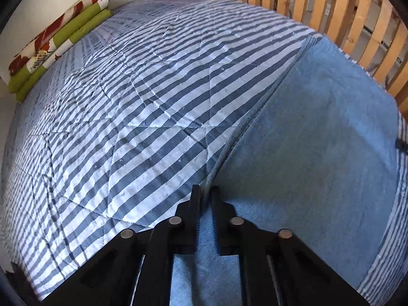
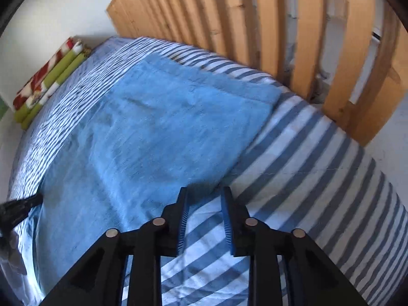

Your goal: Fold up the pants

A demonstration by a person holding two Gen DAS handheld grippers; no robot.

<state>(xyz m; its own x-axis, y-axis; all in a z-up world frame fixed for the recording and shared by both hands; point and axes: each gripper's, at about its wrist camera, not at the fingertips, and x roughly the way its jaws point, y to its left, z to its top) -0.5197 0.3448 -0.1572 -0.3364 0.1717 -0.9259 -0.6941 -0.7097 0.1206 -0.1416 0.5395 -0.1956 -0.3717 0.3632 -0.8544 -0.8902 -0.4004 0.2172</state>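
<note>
Left gripper (image 1: 206, 191) pinches the pants' (image 1: 318, 127) edge; right gripper (image 2: 205, 196) stands parted over the striped sheet (image 2: 318, 173), holding nothing.

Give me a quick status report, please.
Left gripper shut on blue fabric pants edge. Right gripper open, empty, over striped bedsheet. Nothing obstructing.

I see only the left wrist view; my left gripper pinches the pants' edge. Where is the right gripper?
Observer: The right gripper hangs over the striped sheet, right at the pants' edge.
Operator: Does it hold anything?
Observer: No. Its jaws stand apart, with only sheet showing between them.
Operator: Does the right wrist view show my left gripper?
Observer: Yes, the left gripper shows at that view's left edge, its tip at the pants' opposite border.
</note>
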